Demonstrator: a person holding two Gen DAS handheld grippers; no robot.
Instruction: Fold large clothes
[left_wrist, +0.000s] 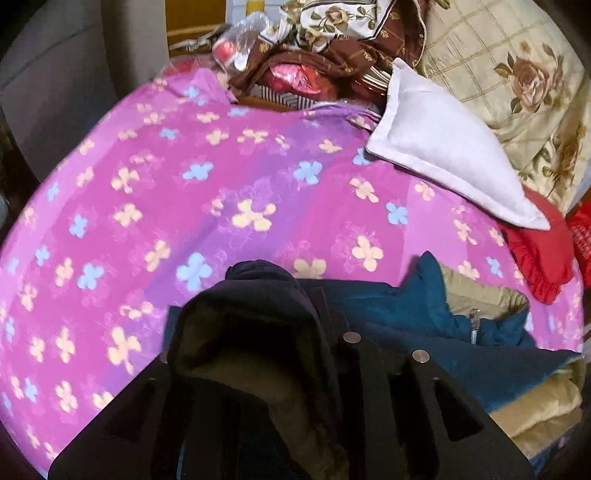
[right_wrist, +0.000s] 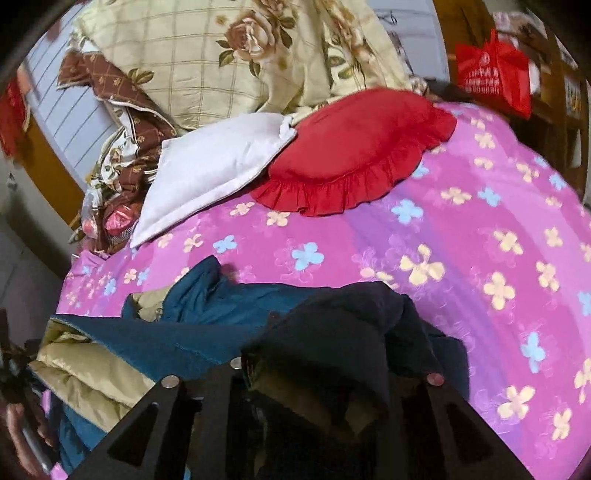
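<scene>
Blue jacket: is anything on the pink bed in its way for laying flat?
Nothing visible. The blue jacket lies on the pink sheet, which is bare ahead. The white pillow and red cushion sit farther back, apart from it.

Both wrist views are lit softly and evenly by indoor light, and no strong shadows fall on the pink flowered bedsheet (left_wrist: 221, 177). The fisheye lens bends the bed into a dome and leaves dark corners. Motion blur smears the flower prints. The dark garment (right_wrist: 351, 332) close to each lens is dim and out of focus.
</scene>
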